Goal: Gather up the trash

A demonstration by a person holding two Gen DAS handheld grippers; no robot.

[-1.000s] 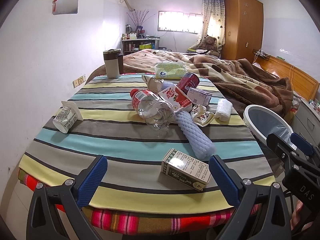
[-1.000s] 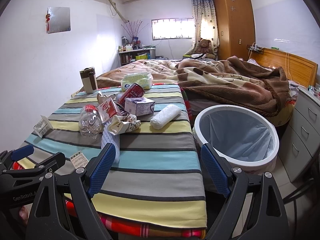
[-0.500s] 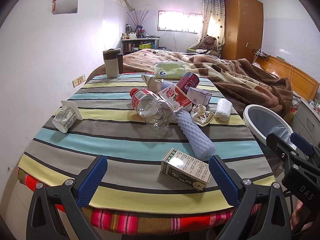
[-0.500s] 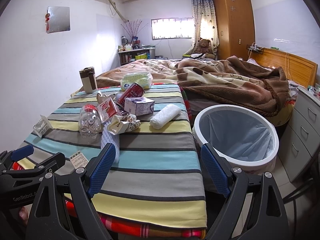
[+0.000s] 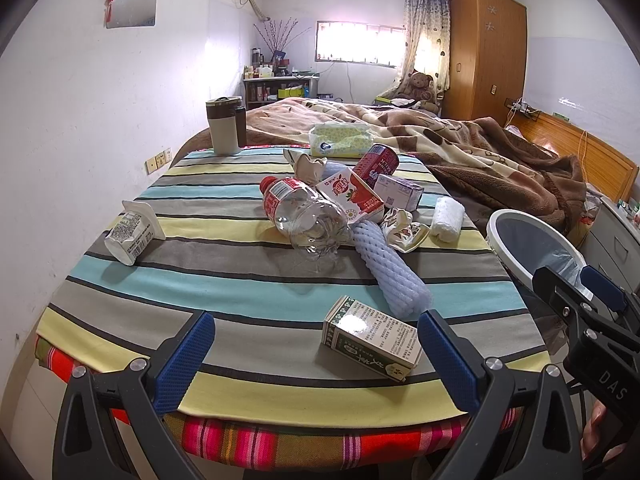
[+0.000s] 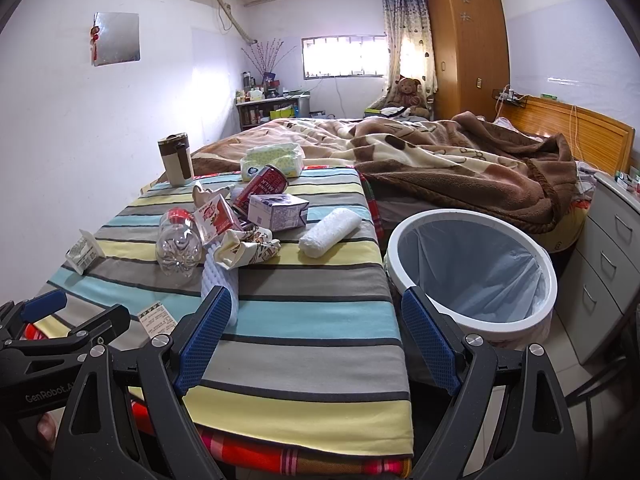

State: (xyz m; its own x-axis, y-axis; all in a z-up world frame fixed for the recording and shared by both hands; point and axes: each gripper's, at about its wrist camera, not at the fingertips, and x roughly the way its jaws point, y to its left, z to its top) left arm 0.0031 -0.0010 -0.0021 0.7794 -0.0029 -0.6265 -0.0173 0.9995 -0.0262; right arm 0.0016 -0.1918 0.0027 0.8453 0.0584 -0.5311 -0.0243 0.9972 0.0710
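Trash sits in a loose heap mid-table on striped cloth (image 5: 224, 280). Clear plastic bottle (image 5: 306, 220), red cap, lies on its side, crumpled at base. Red-white strawberry carton (image 5: 354, 196) leans against it; red can (image 5: 376, 168) tipped behind; pale purple box (image 5: 400, 194) beside can. Blue-white foam sleeve (image 5: 394, 276) runs toward near edge. Green-white carton (image 5: 372, 338) lies flat, nearest front, apart from heap. Yogurt cup (image 5: 130, 234) on its side, far left, well apart. White bin (image 6: 472, 276) w/ bluish liner stands just beside table's right edge. Left gripper (image 5: 316, 356) spread wide, holding nothing; right gripper (image 6: 316, 336) likewise wide, nothing held.
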